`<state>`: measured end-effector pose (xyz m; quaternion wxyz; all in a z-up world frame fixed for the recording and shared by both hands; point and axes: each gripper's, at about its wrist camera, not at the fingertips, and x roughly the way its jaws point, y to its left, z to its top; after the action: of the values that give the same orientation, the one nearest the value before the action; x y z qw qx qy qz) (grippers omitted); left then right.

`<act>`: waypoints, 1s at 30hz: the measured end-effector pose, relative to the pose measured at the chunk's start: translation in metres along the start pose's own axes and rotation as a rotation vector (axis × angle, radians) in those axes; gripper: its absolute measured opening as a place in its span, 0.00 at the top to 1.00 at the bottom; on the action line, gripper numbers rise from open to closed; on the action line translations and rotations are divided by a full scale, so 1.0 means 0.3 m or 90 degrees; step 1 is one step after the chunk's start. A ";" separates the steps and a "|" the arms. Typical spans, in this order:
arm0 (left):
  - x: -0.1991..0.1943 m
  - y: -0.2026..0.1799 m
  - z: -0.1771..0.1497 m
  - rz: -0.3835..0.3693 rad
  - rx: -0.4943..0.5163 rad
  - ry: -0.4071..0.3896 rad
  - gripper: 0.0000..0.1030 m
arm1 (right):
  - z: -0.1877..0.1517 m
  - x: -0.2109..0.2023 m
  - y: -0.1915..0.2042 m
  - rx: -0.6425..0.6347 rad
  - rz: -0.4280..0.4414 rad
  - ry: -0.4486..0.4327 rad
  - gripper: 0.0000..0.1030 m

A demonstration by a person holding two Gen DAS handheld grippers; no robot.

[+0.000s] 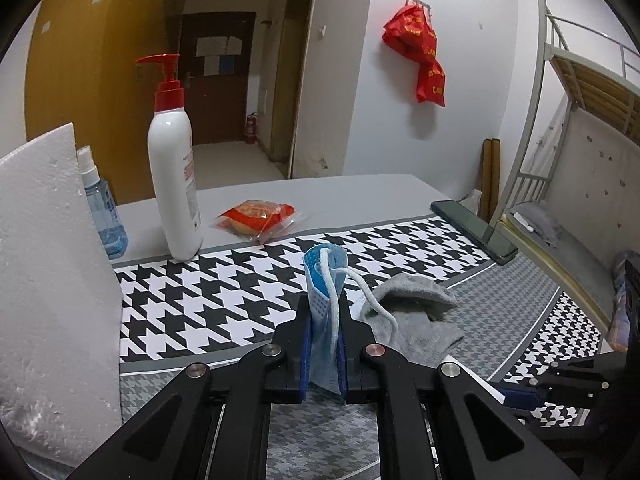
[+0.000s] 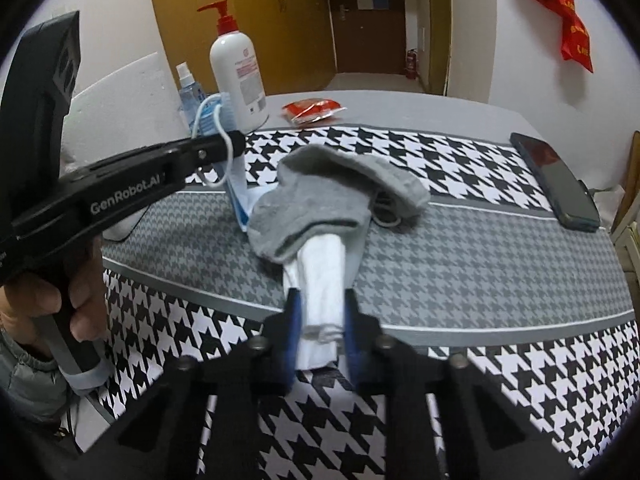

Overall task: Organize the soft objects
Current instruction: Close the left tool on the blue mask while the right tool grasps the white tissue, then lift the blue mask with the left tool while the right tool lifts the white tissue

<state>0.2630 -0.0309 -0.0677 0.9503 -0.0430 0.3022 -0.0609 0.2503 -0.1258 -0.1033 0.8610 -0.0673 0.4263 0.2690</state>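
The right gripper [image 2: 318, 312] was clamped on a limp white sock [image 2: 322, 280] lying on the patterned cloth [image 2: 500, 240] under a grey sock [image 2: 320, 204]. The left gripper [image 1: 325, 320] was pinched on a light, floppy blue face mask [image 1: 322, 280]. Bunched folds were judged the surest hold.

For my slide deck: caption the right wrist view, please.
Right gripper pinches white cloth under grey sock; left gripper lifts blue mask.

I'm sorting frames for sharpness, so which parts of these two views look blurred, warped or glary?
Left wrist view: sharp overall; the fisheye bends the bunk-bed frame, and dark corners vignette the picture. Right wrist view: the white cloth in the right gripper is smeared by blur, while the grey sock and phone stay fairly crisp; no strong glare in either.
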 end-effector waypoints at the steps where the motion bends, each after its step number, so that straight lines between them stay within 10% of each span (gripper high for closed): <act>1: -0.004 0.004 0.001 0.001 -0.002 -0.001 0.89 | 0.000 0.000 0.000 -0.001 -0.009 0.002 0.87; 22: -0.040 0.043 0.028 0.030 -0.023 -0.034 0.89 | 0.026 -0.283 -0.067 0.049 -0.075 -0.129 0.92; 30: -0.054 0.061 0.038 0.033 -0.033 -0.040 0.89 | -0.044 -0.266 -0.110 0.062 -0.095 -0.091 0.92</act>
<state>0.2583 -0.0100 -0.0513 0.9592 -0.0616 0.2747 -0.0268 0.2190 -0.1908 -0.0538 0.9091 -0.0377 0.3703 0.1872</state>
